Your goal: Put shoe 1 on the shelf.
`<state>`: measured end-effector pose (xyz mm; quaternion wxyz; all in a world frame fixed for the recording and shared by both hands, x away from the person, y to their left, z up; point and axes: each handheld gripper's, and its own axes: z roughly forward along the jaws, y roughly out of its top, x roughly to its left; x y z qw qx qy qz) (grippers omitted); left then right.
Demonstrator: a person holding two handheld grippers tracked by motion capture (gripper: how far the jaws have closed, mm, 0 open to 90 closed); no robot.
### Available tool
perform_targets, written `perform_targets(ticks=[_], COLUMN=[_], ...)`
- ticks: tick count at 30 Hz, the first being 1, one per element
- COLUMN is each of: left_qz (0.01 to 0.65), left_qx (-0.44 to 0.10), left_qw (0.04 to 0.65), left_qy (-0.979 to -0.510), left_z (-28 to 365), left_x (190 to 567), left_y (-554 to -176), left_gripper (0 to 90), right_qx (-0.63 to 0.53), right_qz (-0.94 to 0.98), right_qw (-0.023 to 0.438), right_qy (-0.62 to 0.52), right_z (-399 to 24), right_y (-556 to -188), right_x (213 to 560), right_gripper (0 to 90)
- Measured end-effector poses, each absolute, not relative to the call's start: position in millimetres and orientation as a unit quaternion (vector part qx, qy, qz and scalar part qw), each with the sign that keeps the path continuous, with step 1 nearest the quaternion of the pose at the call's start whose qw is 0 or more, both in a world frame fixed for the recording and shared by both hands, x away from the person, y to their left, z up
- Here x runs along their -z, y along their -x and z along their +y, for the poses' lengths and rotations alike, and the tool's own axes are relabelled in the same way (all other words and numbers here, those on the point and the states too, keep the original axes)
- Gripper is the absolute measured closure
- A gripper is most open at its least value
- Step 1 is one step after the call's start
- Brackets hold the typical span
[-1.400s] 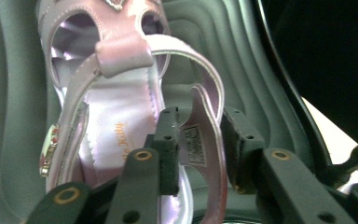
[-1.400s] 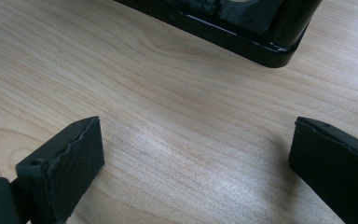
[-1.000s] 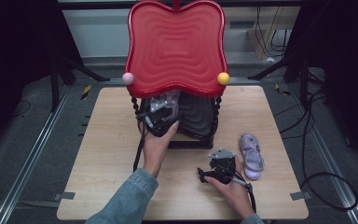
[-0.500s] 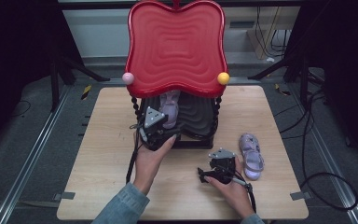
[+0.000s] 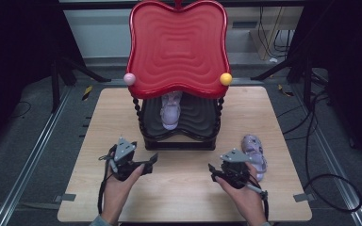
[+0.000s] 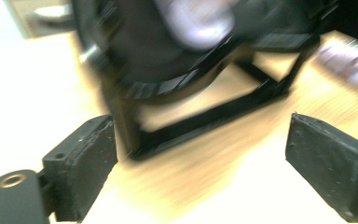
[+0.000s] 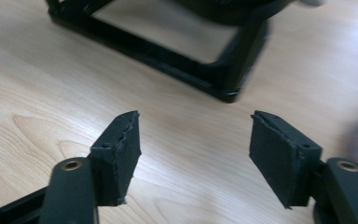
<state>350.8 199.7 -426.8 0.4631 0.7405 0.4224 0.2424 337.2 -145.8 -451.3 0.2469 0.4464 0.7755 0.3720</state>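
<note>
Landmark: two-tier rack (image 5: 178, 136), black lower shelf under a red wavy top, standing at the far middle of the wooden table (image 5: 99, 122).

Shoe on shelf (image 5: 170, 110): small lilac sandal with straps, on the black lower shelf of the rack, under the red top. Long axis runs front to back of the rack; one rounded end faces the person. Toe or heel: cannot tell. In the left gripper view it is a pale blur inside the rack.

Second shoe (image 5: 255, 149): same lilac strapped sandal, sole down on the table to the right of the rack's front right corner. Long axis roughly front to back, slightly slanted.

Left gripper (image 5: 152, 159): in front of the rack's left front corner, jaws aimed toward the rack. Jaws have just been opening; wide apart, nothing between them.

Right gripper (image 5: 213, 170): in front of the rack's right front corner, just beside the second shoe. Jaws have just been closing; pads apart, holding nothing.
</note>
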Motion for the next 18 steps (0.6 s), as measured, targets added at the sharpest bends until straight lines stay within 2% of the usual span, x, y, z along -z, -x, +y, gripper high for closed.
perform_targets(ticks=[4,8,9,10,14,18], left_qz=[0.455,0.480,0.490,0.500,0.508,0.501], left_qx=[-0.258,-0.269,-0.269,-0.271,-0.266,-0.277], left_qw=[0.439,0.431,0.435,0.429,0.416,0.405], left_qy=[-0.731,-0.716,-0.706,-0.702,-0.706,-0.713], left_z=[236,265,271,277,280,277], left_x=[453,462,464,469,477,477], left_y=[-351,-353,-354,-354,-354,-354], left_gripper=[7.7,7.7,7.7,7.8,8.5,8.5], right_qx=[-0.366,-0.339,-0.339,-0.325,-0.302,-0.271], right_qz=[0.768,0.754,0.754,0.750,0.744,0.752], right_qw=[0.264,0.280,0.280,0.285,0.278,0.264], right_qy=[-0.454,-0.488,-0.488,-0.500,-0.527,-0.539], right_z=[-164,-211,-211,-228,-258,-271], right_y=[-332,-335,-335,-337,-345,-353], right_x=[430,403,403,397,396,405], right_gripper=[39.7,46.7,46.7,50.6,54.9,54.9])
